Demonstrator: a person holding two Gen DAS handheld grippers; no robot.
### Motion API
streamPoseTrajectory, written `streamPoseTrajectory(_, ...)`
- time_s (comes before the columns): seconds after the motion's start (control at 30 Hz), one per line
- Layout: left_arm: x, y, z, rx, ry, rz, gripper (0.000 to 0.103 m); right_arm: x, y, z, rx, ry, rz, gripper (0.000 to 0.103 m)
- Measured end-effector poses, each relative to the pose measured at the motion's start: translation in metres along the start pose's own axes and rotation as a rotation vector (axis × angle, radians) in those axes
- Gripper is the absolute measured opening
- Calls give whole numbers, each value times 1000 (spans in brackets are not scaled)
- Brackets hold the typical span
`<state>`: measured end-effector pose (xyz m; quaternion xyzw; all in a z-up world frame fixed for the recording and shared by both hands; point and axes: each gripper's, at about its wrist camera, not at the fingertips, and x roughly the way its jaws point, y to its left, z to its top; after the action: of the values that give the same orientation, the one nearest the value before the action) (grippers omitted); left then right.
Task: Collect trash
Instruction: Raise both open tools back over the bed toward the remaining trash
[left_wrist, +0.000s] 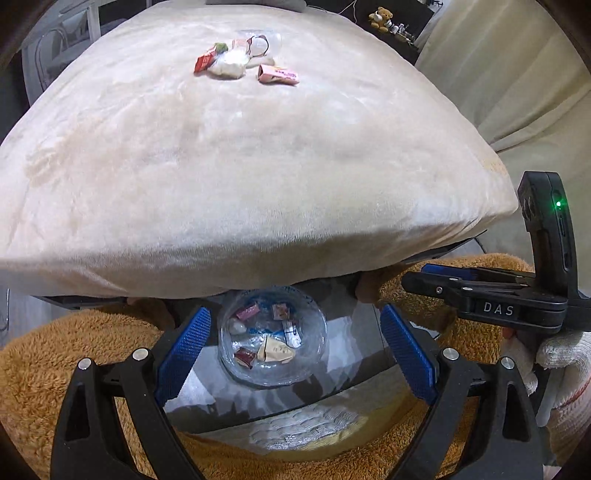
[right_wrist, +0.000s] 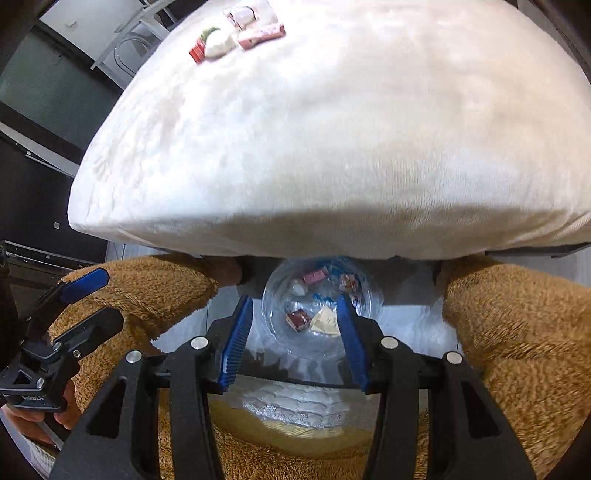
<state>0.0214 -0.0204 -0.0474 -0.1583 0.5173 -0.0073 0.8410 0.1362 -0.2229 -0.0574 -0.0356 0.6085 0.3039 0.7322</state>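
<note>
A clear plastic-lined bin (left_wrist: 271, 373) stands on the floor between the person's knees, also in the right wrist view (right_wrist: 280, 343). It holds several wrappers, among them a red one (left_wrist: 244, 357) and a cream paper (left_wrist: 275, 350). More trash lies far off on the cream blanket: a pink wrapper (left_wrist: 277, 74), a white wad (left_wrist: 227, 65) and a red wrapper (left_wrist: 205, 61), also in the right wrist view (right_wrist: 260, 35). My left gripper (left_wrist: 295, 352) is open and empty above the bin. My right gripper (right_wrist: 293, 339) is open and empty above it too.
The blanket-covered table (left_wrist: 240, 166) overhangs the bin's far side. Brown fleece-clad legs (right_wrist: 517, 332) flank the bin. The right gripper shows at the right of the left view (left_wrist: 480, 291), the left gripper at the left of the right view (right_wrist: 79, 295). A teddy bear (left_wrist: 380, 18) sits far back.
</note>
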Motion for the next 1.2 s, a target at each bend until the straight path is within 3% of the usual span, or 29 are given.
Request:
streamPoseTrajectory(0.47,-27,12,80,36,-94,13,91,-22,8,96,-39,-80,-11,48)
streamPoseTrajectory(0.97,12,55,201,53,-90,40,91,38,8,238,-18,-71,18,48)
streamPoseTrajectory(1.1,29,74,227,43,-79,40,91,57,14,271,-7,-67,52,58)
streamPoseTrajectory(1.2,41,86,244,37,-72,40,91,71,18,289,-7,-52,51,59)
